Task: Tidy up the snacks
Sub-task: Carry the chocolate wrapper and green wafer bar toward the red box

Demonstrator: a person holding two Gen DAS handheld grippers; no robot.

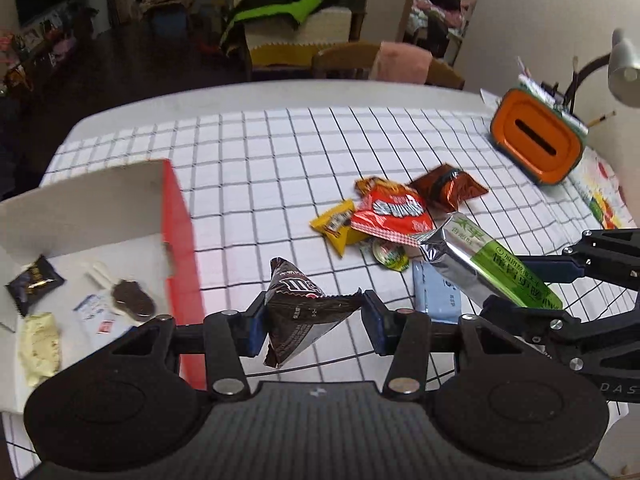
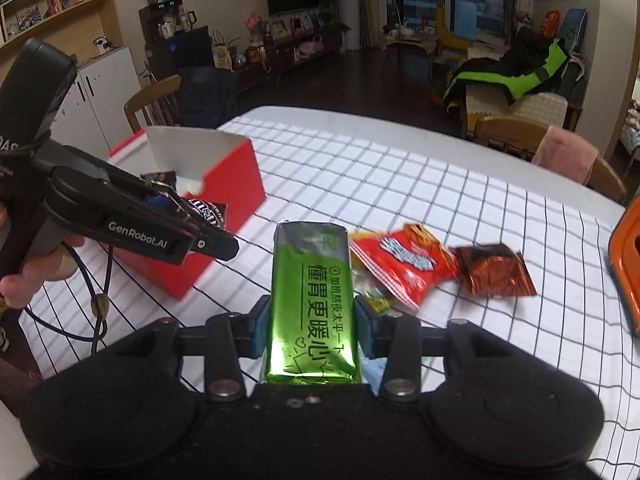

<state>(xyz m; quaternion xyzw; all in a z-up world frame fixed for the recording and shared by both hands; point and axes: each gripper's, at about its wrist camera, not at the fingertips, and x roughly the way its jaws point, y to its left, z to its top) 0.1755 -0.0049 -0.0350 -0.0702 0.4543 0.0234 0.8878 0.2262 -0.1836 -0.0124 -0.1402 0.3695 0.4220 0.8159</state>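
Observation:
My left gripper (image 1: 316, 317) is shut on a brown M&M's packet (image 1: 304, 312), held above the checked tablecloth just right of the red box (image 1: 178, 240). From the right wrist view the left gripper (image 2: 200, 220) hangs by the red box (image 2: 228, 188) with the M&M's packet (image 2: 210, 212) in its pads. My right gripper (image 2: 310, 324) is shut on a long green and silver packet (image 2: 312, 300), lifted off the table. The left wrist view shows the right gripper (image 1: 534, 292) and green packet (image 1: 480, 256) at right, over the snack pile.
The box holds a dark packet (image 1: 34, 280), a cookie pop (image 1: 132, 298), a pale packet (image 1: 40, 344) and a sachet (image 1: 96, 314). A yellow packet (image 1: 334, 224), red packet (image 1: 394, 210), copper packet (image 1: 448, 188) and blue packet (image 1: 438, 296) lie mid-table. An orange tissue box (image 1: 540, 140) stands far right.

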